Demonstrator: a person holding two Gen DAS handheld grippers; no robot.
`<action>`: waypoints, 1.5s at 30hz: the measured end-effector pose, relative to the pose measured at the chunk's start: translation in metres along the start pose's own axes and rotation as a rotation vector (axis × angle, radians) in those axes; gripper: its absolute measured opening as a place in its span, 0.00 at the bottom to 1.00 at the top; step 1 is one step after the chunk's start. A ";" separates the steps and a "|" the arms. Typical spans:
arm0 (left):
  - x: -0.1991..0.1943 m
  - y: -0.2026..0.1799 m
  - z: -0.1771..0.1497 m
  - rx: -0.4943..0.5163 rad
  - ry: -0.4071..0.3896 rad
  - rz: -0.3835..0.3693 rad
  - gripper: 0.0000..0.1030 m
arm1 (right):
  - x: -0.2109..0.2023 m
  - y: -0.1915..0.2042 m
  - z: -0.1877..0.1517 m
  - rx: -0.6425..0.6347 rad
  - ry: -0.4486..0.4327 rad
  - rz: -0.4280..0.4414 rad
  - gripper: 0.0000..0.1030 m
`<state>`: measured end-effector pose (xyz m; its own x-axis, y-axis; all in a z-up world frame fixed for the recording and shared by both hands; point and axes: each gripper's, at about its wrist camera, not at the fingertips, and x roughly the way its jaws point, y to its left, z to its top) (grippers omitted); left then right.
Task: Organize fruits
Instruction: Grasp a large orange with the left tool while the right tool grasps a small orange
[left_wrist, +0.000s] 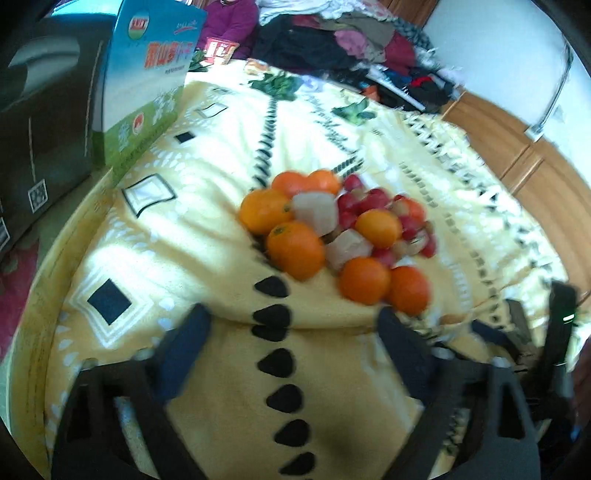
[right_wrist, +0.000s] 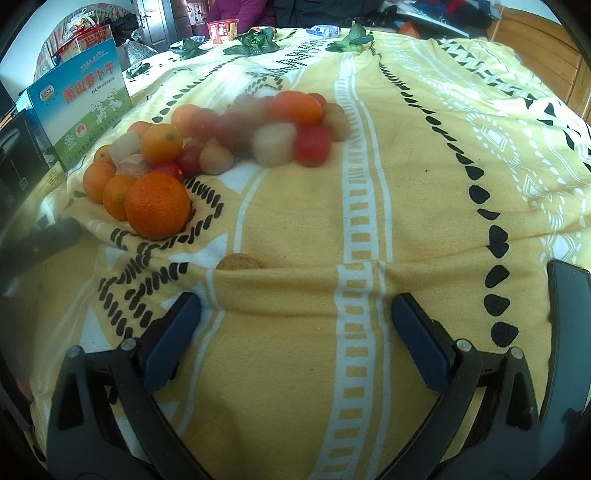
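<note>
The yellow patterned cloth (right_wrist: 424, 206) covers the tabletop. The fruit pile (right_wrist: 207, 144) lies at ten o'clock in the right view. Left gripper (left_wrist: 291, 334) and right gripper (right_wrist: 295, 314) both hover spread, holding nothing.

Both wrist cameras look forward, low over the yellow tablecloth (right_wrist: 295, 236). The left faces the fruit pile (left_wrist: 332, 236) near (blurred); the right sees the same pile (right_wrist: 207, 147) to its left.
</note>
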<state>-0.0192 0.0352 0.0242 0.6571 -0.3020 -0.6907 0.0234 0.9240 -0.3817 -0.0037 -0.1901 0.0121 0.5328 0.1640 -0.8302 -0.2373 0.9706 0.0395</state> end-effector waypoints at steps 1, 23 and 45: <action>-0.005 -0.004 0.005 0.013 -0.002 -0.005 0.76 | 0.000 0.000 0.000 0.000 0.000 0.000 1.00; 0.044 -0.015 0.034 0.127 0.060 0.164 0.52 | 0.000 0.001 0.000 -0.002 0.002 -0.004 1.00; -0.049 -0.012 0.036 0.061 -0.048 0.083 0.41 | -0.032 0.020 0.058 -0.001 -0.018 0.326 0.56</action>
<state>-0.0248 0.0470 0.0849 0.6939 -0.2140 -0.6875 0.0126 0.9583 -0.2856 0.0217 -0.1653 0.0716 0.4426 0.4692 -0.7642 -0.3986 0.8663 0.3010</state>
